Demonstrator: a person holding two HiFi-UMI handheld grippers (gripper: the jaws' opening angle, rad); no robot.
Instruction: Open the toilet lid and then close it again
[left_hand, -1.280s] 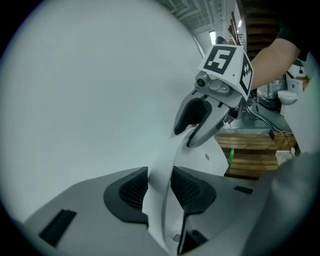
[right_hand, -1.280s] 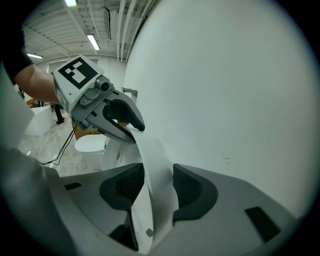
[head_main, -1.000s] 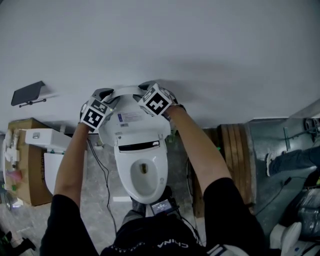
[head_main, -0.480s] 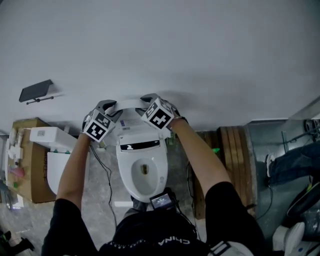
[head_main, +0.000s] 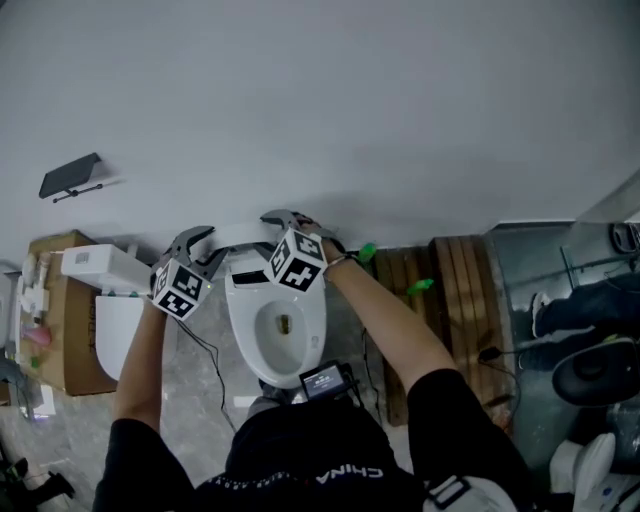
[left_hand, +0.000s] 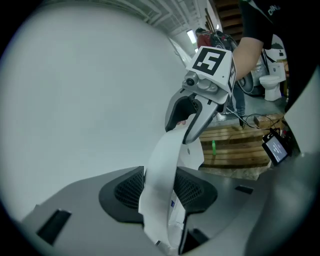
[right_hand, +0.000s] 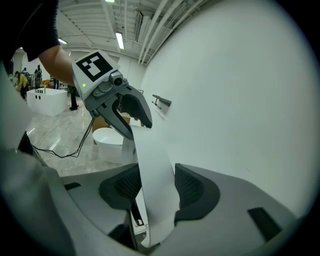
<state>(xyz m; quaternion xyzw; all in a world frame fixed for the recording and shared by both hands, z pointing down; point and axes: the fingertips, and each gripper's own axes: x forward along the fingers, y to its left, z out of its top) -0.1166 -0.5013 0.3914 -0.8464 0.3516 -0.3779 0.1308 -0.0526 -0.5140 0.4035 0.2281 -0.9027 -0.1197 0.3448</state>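
Note:
The white toilet (head_main: 280, 335) stands against the wall, bowl exposed. Its lid (head_main: 240, 234) is raised nearly upright, and only its thin top rim shows in the head view. My left gripper (head_main: 197, 242) holds the rim's left end and my right gripper (head_main: 284, 221) its right end. In the left gripper view the lid (left_hand: 162, 160) runs between the pads of the left gripper (left_hand: 159, 187) to the right gripper (left_hand: 187, 122). In the right gripper view the lid (right_hand: 152, 160) fills the gap of the right gripper (right_hand: 156, 187). Both sets of jaws are opening, pads still against the lid.
A second white toilet (head_main: 105, 300) and a cardboard box (head_main: 50, 340) sit to the left. A wooden pallet (head_main: 455, 285) lies to the right. A black bracket (head_main: 70, 177) hangs on the white wall. Cables trail on the floor beside the bowl.
The lid has swung from tilted, with its labelled underside showing, to nearly upright by the wall. Both grippers travelled with its rim. The whole bowl now shows.

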